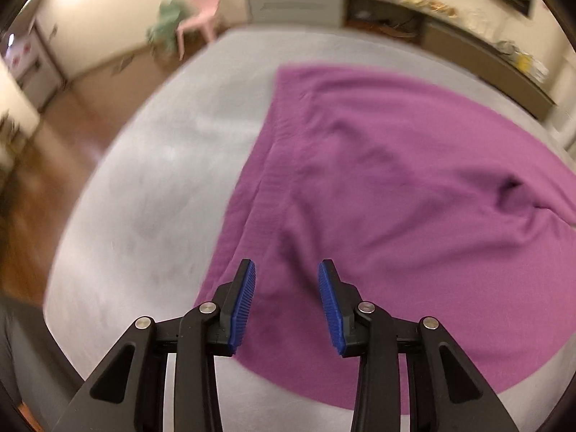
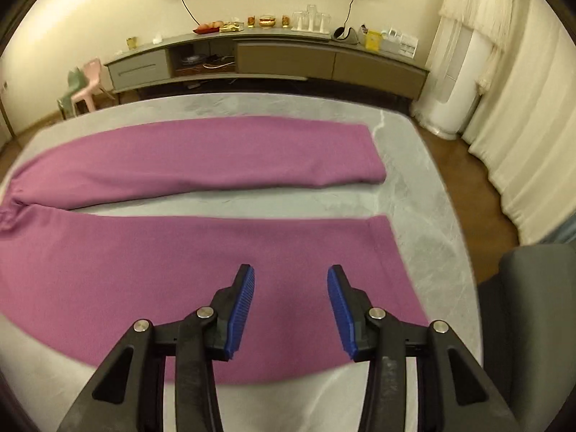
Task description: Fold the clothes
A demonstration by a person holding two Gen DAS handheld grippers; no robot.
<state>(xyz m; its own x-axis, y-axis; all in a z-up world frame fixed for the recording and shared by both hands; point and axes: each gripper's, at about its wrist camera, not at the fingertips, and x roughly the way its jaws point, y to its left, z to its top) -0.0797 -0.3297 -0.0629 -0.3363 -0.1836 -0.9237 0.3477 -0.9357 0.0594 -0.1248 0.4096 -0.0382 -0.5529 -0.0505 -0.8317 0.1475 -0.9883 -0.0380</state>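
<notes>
The purple trousers (image 2: 201,252) lay spread flat on the grey desk (image 2: 414,187), both legs stretched out side by side with a strip of bare surface between them and the hems toward the desk's right end. In the left wrist view the waist end of the trousers (image 1: 396,165) was creased and a little bunched near the crotch.

The left gripper (image 1: 287,306) hovered over that waist part, its fingers (image 1: 244,306) moderately apart with nothing between them. The right gripper (image 2: 291,309) hung over the near leg close to its hem, fingers (image 2: 240,313) likewise parted and empty; no cloth was pinched in either view.

The fabric looked like a soft, light knit: limp, likely to sag and drag when lifted, and prone to wrinkle rather than slide. It would probably need a hold at two well-separated points to stay flat. Sensible places seemed to be the near edge of the waistband for the left gripper and the hem corner of the near leg for the right one, pinching both layers so the near leg could be carried over onto the far leg. A shallow pinch might catch only the top layer.
</notes>
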